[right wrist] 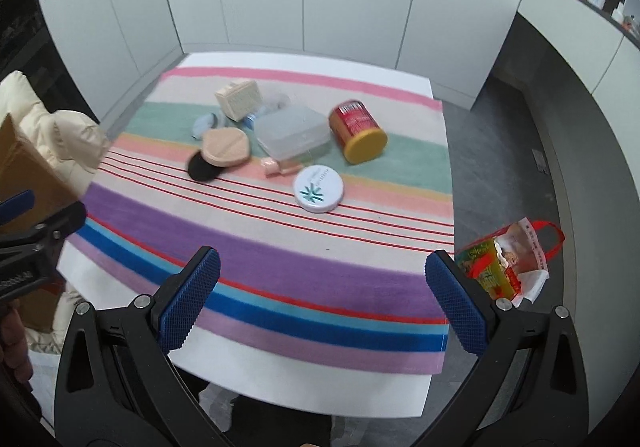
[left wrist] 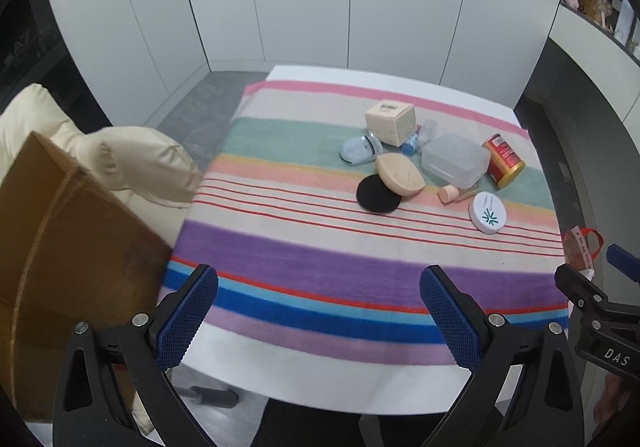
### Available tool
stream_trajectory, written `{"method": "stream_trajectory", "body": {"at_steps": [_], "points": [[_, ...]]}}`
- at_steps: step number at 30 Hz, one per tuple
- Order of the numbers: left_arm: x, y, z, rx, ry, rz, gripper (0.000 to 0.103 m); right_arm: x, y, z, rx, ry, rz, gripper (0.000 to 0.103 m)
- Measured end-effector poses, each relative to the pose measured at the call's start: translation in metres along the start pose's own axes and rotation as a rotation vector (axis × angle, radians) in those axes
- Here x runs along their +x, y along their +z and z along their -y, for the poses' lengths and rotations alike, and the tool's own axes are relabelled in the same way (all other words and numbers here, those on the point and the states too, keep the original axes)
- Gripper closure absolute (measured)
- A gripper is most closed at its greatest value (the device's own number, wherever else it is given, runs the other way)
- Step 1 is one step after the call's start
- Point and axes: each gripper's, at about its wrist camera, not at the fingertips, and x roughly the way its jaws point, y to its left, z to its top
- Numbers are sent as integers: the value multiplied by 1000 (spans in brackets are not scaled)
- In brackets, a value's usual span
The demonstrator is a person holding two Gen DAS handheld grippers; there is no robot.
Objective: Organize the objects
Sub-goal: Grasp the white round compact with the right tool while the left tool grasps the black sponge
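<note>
Left gripper point(left wrist: 319, 317) — jaws wide, nothing between the blue pads, hanging over the near edge of the counter point(left wrist: 320, 379). Right gripper point(right wrist: 322, 301) the same: jaws spread wide, empty, also over the near edge. Each gripper shows at the margin of the other's view, so they sit side by side, apart.

All task things lie in one loose heap on the striped cloth point(right wrist: 280, 267), well beyond both grippers, toward the far side. Taking the clear tub point(right wrist: 294, 131) as the landmark:
- red can point(right wrist: 356, 129) just right of the tub, on its side, yellow end toward the camera
- white tin point(right wrist: 319, 188) in front of the tub, flat, a little apart
- small pink bottle point(right wrist: 272, 166) at the tub's near corner, lying down
- tan puff point(right wrist: 225, 147) left of the tub, overlapping a black disc point(right wrist: 200, 169)
- beige box point(right wrist: 238, 98) behind and left of the tub, tilted
- pale blue item point(right wrist: 204, 125) and some clear bits crowded by the box — too blurred to name

Off the counter: cardboard box point(left wrist: 60, 247) and cream jacket point(left wrist: 132, 163) far left of the tub; printed bag point(right wrist: 504, 259) on the floor, right.

Progress, judged: not begun. Nothing held, nothing sorted or lined up, no thing visibly in the cardboard box. The whole heap is left to do.
</note>
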Motion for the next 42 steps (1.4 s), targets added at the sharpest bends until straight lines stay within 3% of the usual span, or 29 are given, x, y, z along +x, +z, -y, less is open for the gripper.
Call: {"method": "stream_trajectory", "body": {"at_steps": [2,7,20,30,32,36,38,42], "points": [[18,3,2,-5,-14,-36,3,16,0,4,6,6,-21,0],[47,10,9,35,1,-25,4,44,4,6,12,-8,-61,0],[131,30,29,81,-45,-68,8,138,22,7,18,-25,-121,4],[171,41,57,138,-86,-55,10,171,27,8,38,-26,-104,5],[173,45,59,143,-98,-35,17,171,30,5,27,-5,-92,13],[171,51,57,142,-122,-20,45,171,34,0,32,17,-80,26],[169,53,56,148,-131,-31,50,168,35,-6,12,25,-76,43],[157,51,52,144,-140,-30,51,168,40,-6,17,39,-108,43]]}}
